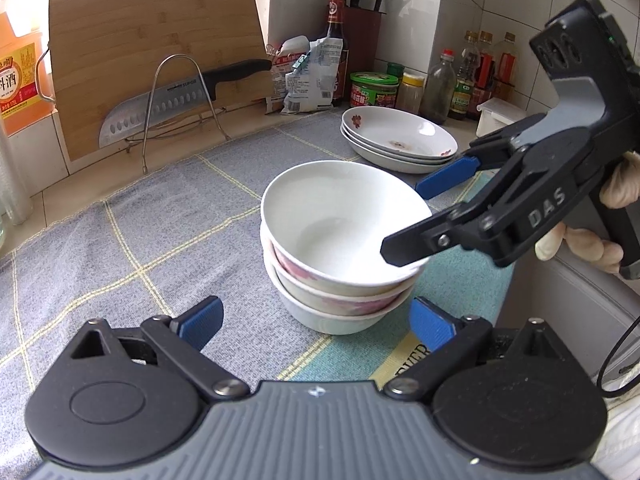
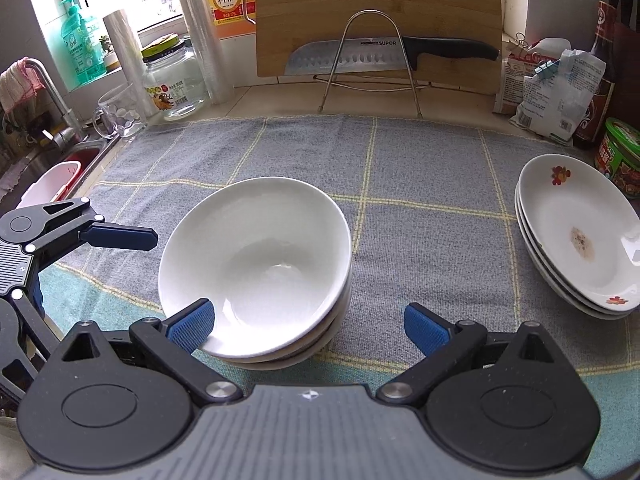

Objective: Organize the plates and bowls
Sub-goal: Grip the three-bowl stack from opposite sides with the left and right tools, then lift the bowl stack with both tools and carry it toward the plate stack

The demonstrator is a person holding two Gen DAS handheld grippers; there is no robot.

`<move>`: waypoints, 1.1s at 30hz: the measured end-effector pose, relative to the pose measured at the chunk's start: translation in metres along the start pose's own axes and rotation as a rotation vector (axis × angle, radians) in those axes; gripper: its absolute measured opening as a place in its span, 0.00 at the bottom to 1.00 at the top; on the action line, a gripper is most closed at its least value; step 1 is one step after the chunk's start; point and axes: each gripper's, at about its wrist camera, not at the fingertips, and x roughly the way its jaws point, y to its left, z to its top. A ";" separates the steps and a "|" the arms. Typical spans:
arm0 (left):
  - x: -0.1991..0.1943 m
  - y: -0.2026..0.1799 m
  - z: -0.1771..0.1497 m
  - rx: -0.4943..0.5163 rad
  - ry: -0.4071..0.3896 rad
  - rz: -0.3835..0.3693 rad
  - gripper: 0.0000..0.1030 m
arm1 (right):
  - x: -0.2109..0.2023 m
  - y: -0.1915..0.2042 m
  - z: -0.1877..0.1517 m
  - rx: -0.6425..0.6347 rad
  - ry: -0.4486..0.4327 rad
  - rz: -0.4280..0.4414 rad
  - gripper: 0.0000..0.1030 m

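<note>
My left gripper [image 1: 316,322] has its fingers spread wide, pinching nothing, with the stack of bowls [image 1: 340,248] standing just ahead of and between the blue pads [image 1: 202,320]. The stack rests on a grey checked cloth [image 1: 140,232] that covers the surface; the top bowl [image 2: 256,260] is plain white inside and sits tilted on the bowls beneath it. My right gripper [image 2: 308,324] is likewise spread: its left pad [image 2: 192,326] lies against the near rim of the top bowl, inside or just over the edge, while its right pad [image 2: 426,330] stands apart from the stack over bare cloth. From the left wrist view, one black finger [image 1: 408,246] of the right gripper reaches over the bowl's rim, and a gloved hand [image 1: 580,240] grips its handle. The stack of plates [image 2: 580,236], white with small flower prints, lies well to the right of my right fingers, apart from the bowls. Beyond both stacks, a cutting board [image 2: 376,16] leans upright against the wall, with a knife [image 2: 384,54] resting across a wire rack [image 2: 370,60] in front of it.
</note>
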 end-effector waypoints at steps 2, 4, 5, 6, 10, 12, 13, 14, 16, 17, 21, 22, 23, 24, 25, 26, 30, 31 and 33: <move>0.005 0.003 -0.002 0.010 0.010 -0.015 0.96 | -0.012 -0.002 0.000 0.004 -0.040 0.031 1.00; 0.013 0.005 -0.005 0.037 0.019 -0.026 0.96 | -0.023 -0.003 0.000 -0.015 -0.059 0.051 1.00; 0.018 0.005 -0.007 0.051 0.029 -0.028 0.96 | -0.026 -0.003 -0.001 -0.030 -0.059 0.057 1.00; 0.024 0.005 -0.009 0.062 0.038 -0.032 0.96 | -0.028 -0.004 -0.003 -0.044 -0.054 0.067 1.00; 0.043 0.003 -0.015 0.085 0.082 -0.027 0.96 | -0.022 -0.013 -0.014 -0.080 0.005 0.105 1.00; 0.052 0.001 -0.016 0.075 0.118 -0.007 0.96 | -0.010 -0.020 -0.019 -0.113 0.052 0.113 1.00; 0.055 0.000 -0.016 0.069 0.125 0.003 0.97 | -0.003 -0.023 -0.021 -0.131 0.067 0.103 1.00; 0.055 -0.003 -0.016 0.072 0.125 0.017 0.97 | 0.005 -0.027 -0.022 -0.153 0.087 0.096 1.00; 0.058 -0.008 -0.015 0.090 0.144 0.039 0.99 | 0.020 -0.033 -0.023 -0.190 0.118 0.098 1.00; 0.058 -0.008 -0.014 0.081 0.147 0.040 1.00 | 0.028 -0.037 -0.023 -0.212 0.130 0.109 1.00; 0.058 -0.008 -0.014 0.073 0.138 0.049 1.00 | 0.050 -0.043 -0.022 -0.306 0.179 0.140 1.00; 0.058 -0.007 -0.015 0.070 0.127 0.051 1.00 | 0.051 -0.043 -0.022 -0.334 0.175 0.147 1.00; 0.057 -0.008 -0.017 0.066 0.117 0.054 1.00 | 0.052 -0.043 -0.022 -0.368 0.178 0.157 1.00; 0.056 -0.008 -0.018 0.063 0.108 0.058 1.00 | 0.053 -0.042 -0.022 -0.400 0.179 0.161 1.00; 0.056 -0.008 -0.020 0.057 0.095 0.062 1.00 | 0.053 -0.040 -0.023 -0.429 0.179 0.161 1.00; 0.055 -0.009 -0.022 0.053 0.081 0.067 1.00 | 0.054 -0.039 -0.025 -0.465 0.177 0.160 1.00; 0.054 -0.011 -0.023 0.042 0.071 0.081 1.00 | 0.052 -0.041 -0.032 -0.506 0.127 0.176 1.00; 0.055 -0.011 -0.022 0.046 0.076 0.078 1.00 | 0.052 -0.042 -0.033 -0.510 0.116 0.182 1.00; 0.056 -0.009 -0.019 0.060 0.089 0.064 1.00 | 0.051 -0.045 -0.035 -0.519 0.095 0.197 1.00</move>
